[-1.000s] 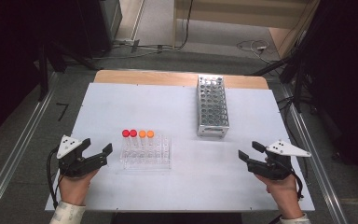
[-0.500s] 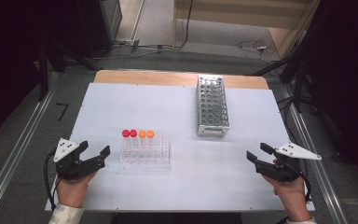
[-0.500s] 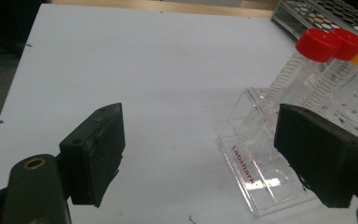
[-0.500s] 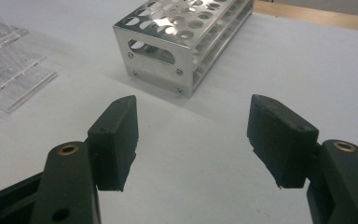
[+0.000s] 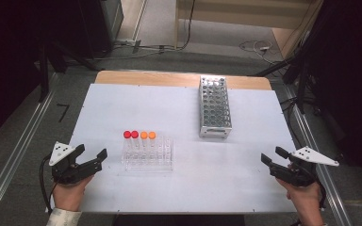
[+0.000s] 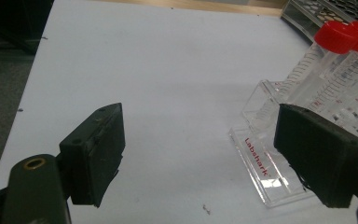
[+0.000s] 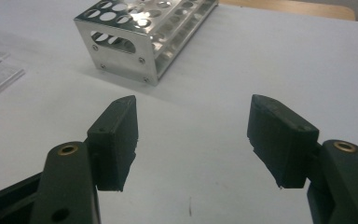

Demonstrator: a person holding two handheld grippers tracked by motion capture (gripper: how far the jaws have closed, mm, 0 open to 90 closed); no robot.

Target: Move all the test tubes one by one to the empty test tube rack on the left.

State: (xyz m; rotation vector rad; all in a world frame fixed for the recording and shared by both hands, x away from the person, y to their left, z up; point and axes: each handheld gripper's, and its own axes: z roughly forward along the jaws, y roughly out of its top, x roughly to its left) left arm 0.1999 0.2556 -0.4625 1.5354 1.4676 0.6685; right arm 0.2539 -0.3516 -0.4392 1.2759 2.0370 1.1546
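Clear tube rack (image 5: 148,153) stands just beside the spread, empty left hand-held gripper (image 5: 90,156).

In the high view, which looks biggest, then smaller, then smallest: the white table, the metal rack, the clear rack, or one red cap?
1. White table
2. Metal rack and clear rack: they look about alike, so no ranking between them
3. Red cap

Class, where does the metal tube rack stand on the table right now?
In the high view the metal rack stands empty toward the table's far right, beyond the clear rack holding four capped tubes.
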